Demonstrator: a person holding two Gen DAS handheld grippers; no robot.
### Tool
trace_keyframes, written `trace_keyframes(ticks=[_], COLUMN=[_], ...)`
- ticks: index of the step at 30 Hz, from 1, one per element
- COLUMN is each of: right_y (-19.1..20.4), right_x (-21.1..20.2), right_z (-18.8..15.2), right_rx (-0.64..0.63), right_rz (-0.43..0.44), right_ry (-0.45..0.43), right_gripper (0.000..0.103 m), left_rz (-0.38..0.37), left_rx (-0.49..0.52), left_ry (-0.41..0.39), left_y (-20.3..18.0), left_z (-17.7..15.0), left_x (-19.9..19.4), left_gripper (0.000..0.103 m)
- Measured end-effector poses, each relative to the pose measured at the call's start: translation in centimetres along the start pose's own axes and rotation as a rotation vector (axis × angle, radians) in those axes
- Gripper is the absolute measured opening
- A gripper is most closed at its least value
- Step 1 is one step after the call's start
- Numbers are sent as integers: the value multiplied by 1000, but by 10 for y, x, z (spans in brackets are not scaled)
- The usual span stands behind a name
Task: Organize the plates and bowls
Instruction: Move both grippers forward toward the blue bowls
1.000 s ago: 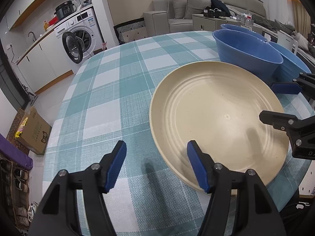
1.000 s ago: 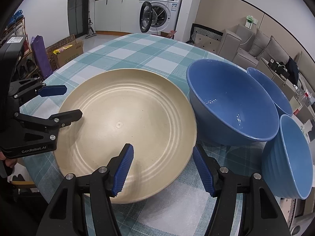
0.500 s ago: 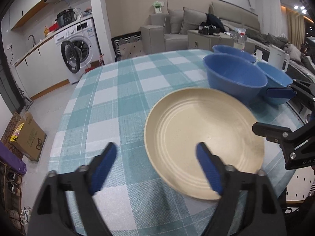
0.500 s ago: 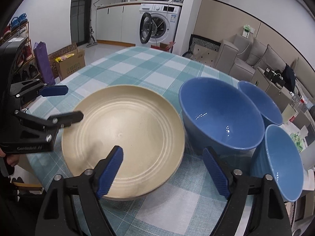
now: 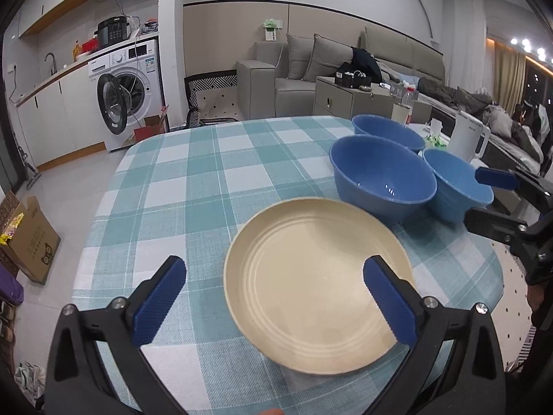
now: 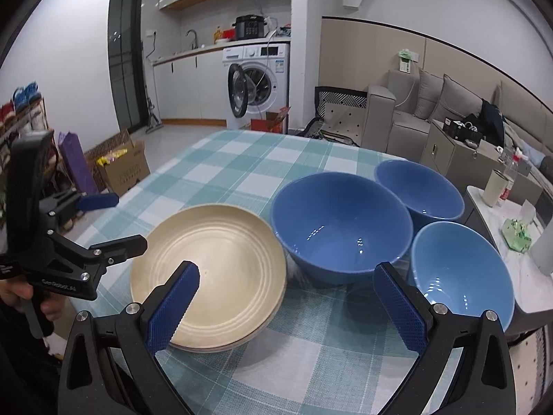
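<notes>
Both tongs, left (image 5: 273,297) and right (image 6: 287,304), have just spread wide, empty above the cream plate (image 5: 318,266); next, approach a blue bowl (image 6: 342,228) squarely by its rim.

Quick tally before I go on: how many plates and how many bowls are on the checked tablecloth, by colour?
Cream plates: 1 in plain view; an edge showing beneath it hints at more in a stack, number unclear.
Blue bowls: 3: large, far small, near small.
Total: 4 clearly countable dishes.

White lettering "GenRobot.AI" on the black body of the left gripper (image 6: 100,221), lower left of frame. Cardboard box print illegible.
</notes>
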State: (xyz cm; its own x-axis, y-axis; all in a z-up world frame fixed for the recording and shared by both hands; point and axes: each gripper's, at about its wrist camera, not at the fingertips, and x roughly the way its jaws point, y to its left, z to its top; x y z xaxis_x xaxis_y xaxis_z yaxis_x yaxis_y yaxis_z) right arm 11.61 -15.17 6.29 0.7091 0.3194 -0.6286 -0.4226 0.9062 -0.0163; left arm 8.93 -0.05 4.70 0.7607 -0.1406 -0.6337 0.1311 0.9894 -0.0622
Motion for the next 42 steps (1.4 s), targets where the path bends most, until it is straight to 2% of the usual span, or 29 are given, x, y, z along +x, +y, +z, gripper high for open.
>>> trace_keyframes(ticks=[5,11,15,19,31,42], right_y=[-26,-55,-78,-101,-141,-152], right_x=[-31,-67,-84,-96,-106,-101], right_z=[11,25,34,41,50,58], right_rx=[54,94,138,186,207,216], right_rz=[-1,-22,-42,-24,-88,-126], right_ry=[-56,-114,-138,-140,-136,-125], right_gripper=[102,102,102,102,102,102], left_rz=[-20,-36,-40,-49,-83,-100], left_rx=[-27,-4,17,33,69,90], left_ry=[-43,-84,-102,-114,-116,-111], left_y=[-3,-18,-29,-39,-64,-76], left_z=[23,52,69,84,122,140], left_x=[-8,-11,-9,-5,19,37], left_gripper=[103,103,103,103,103,103])
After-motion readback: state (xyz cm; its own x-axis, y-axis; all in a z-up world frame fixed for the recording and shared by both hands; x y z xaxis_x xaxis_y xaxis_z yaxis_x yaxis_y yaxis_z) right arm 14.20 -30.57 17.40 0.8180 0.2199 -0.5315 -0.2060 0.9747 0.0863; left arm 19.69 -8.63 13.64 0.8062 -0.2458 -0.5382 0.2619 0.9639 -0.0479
